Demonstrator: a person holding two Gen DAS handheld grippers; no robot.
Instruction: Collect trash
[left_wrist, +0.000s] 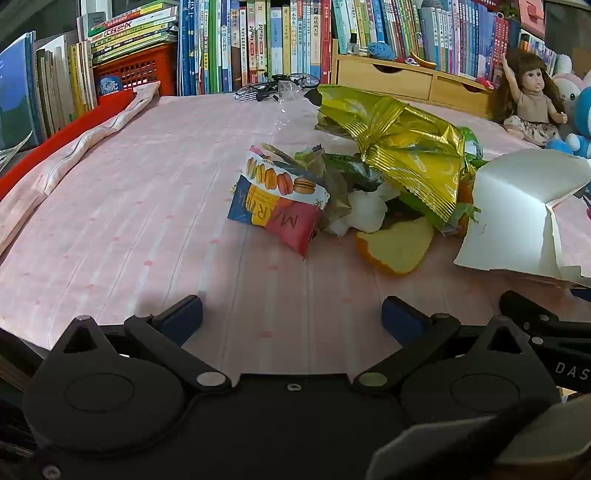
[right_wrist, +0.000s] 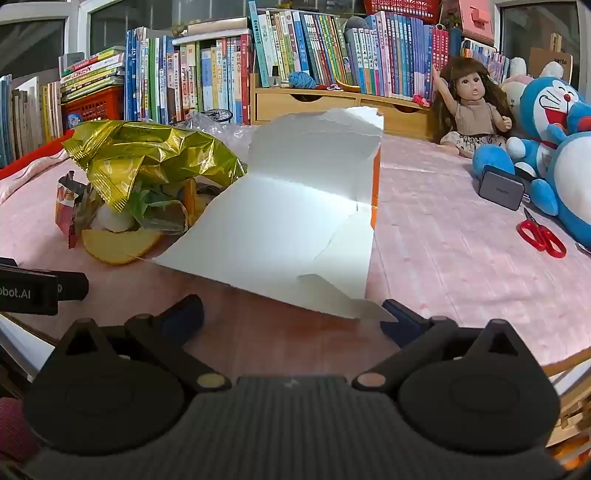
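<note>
left wrist: low, angled down, near pile | right wrist: same, at carton | shared: gold wrapper

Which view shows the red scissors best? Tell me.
The right wrist view. The red scissors lie in full sight there on the pink tablecloth, below the blue plush toy. In the left wrist view I cannot make them out: the torn white box fills that side.

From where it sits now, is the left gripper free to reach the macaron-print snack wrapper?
Probably yes. The left gripper is open and only bare pink tablecloth lies between it and the macaron-print snack wrapper, which sits at the pile's near edge.
</note>
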